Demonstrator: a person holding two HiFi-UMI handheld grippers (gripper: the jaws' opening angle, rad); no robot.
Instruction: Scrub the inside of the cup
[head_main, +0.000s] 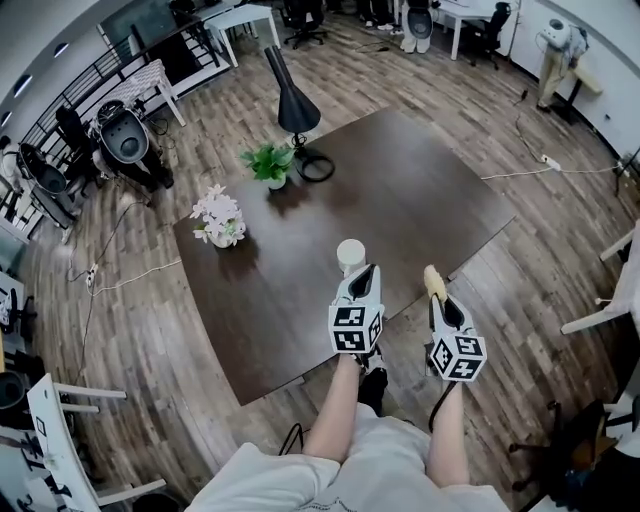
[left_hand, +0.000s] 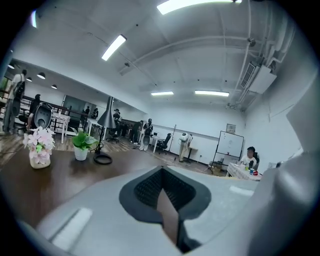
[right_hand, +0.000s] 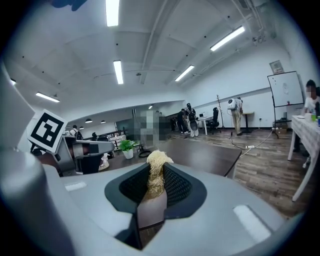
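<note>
On dark bench (head_main: 280, 300): cup (head_main: 351, 254) upright just beyond fingers of left gripper (head_main: 365, 272), closed and empty. Fingers of right gripper (head_main: 438, 302) clamped on scrubber (head_main: 432, 280), apart from cup. Scrubbing judged not begun; scrubber not yet inside cup.

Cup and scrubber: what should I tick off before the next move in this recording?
1. Scrubber gripped by the right hand-held gripper: ok.
2. Cup upright on the table: ok.
3. Left hand-held gripper holding the cup: not ok; its jaws are together with nothing between them.
4. Scrubber inside the cup: not ok; it is off to the cup's right.
5. Cup interior empty: cannot tell.
</note>
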